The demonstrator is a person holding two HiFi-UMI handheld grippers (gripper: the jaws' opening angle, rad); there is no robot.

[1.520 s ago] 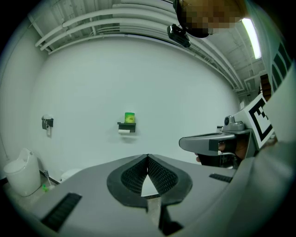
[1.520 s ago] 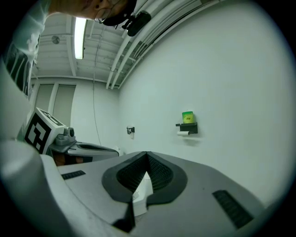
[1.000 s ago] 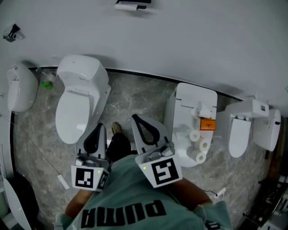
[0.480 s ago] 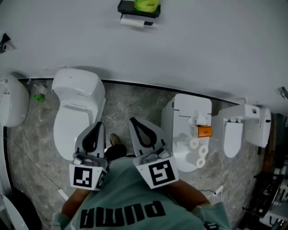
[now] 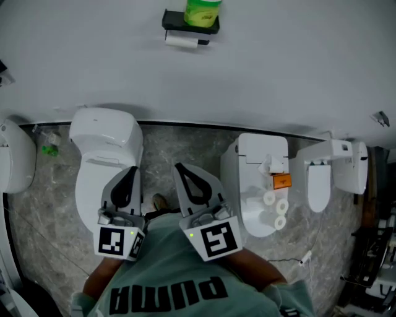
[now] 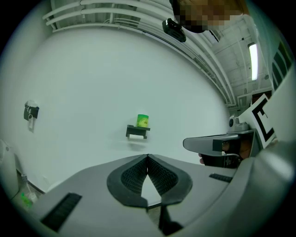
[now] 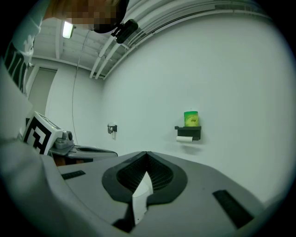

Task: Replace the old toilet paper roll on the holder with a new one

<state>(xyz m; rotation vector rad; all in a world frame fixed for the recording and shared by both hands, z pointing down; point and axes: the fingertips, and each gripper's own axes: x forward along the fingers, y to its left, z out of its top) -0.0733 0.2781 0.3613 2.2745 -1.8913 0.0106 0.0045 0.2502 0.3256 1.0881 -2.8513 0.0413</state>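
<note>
Toilet paper roll (image 5: 181, 41) too small for detail; top of the green can (image 5: 202, 12) beyond the head view's edge.

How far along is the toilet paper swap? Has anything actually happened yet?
Nothing looks done: the thin white roll hangs under the wall holder. Nothing is in hand; the left hand-held gripper and right hand-held gripper are both shut and empty. Left to do: remove that roll, fetch one of the spare rolls on the toilet, mount it.

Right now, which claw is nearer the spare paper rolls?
Right. The right claw sits left of the rolls in the head view; the left claw is farther left, by the other toilet.
</note>
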